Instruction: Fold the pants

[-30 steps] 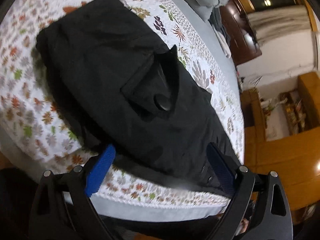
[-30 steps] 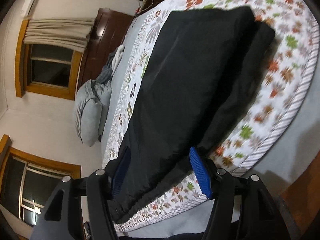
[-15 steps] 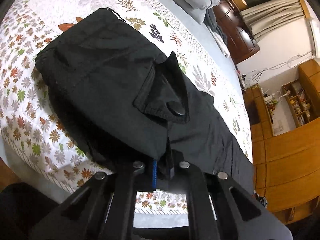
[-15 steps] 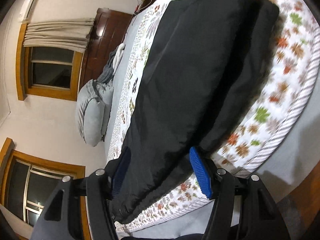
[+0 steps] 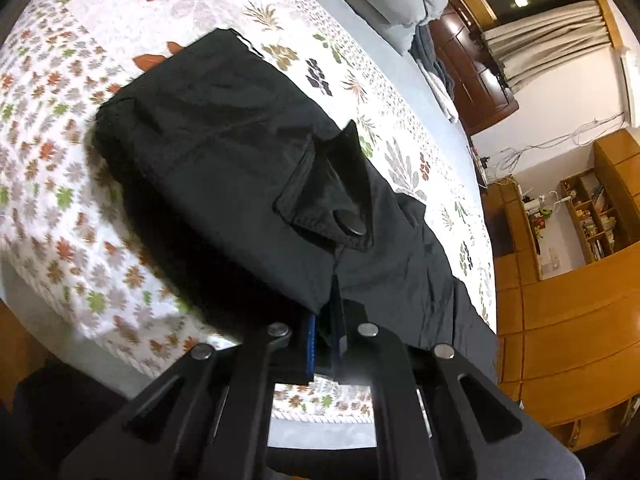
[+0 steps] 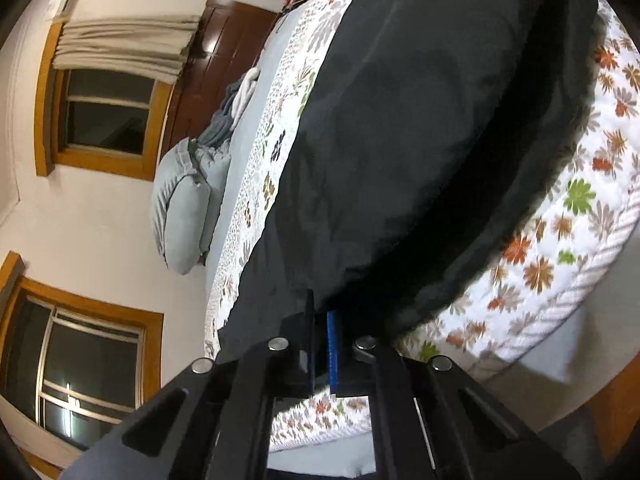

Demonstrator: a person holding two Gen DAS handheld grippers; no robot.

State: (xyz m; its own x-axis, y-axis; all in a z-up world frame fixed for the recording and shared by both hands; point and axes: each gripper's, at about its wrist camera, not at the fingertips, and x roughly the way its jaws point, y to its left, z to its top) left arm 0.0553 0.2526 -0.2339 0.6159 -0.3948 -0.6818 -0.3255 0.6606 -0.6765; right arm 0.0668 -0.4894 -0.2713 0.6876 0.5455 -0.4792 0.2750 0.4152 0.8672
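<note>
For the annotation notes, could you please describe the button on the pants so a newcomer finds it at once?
On the floral quilt lie black pants. Midway along them a cargo pocket flap stands up; the round black button sits at its lower edge, the only glossy disc on matte cloth.

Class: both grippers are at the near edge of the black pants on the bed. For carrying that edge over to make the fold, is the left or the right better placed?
Neither; likely both together. The left gripper and the right gripper are each shut on the pants' near edge.
</note>
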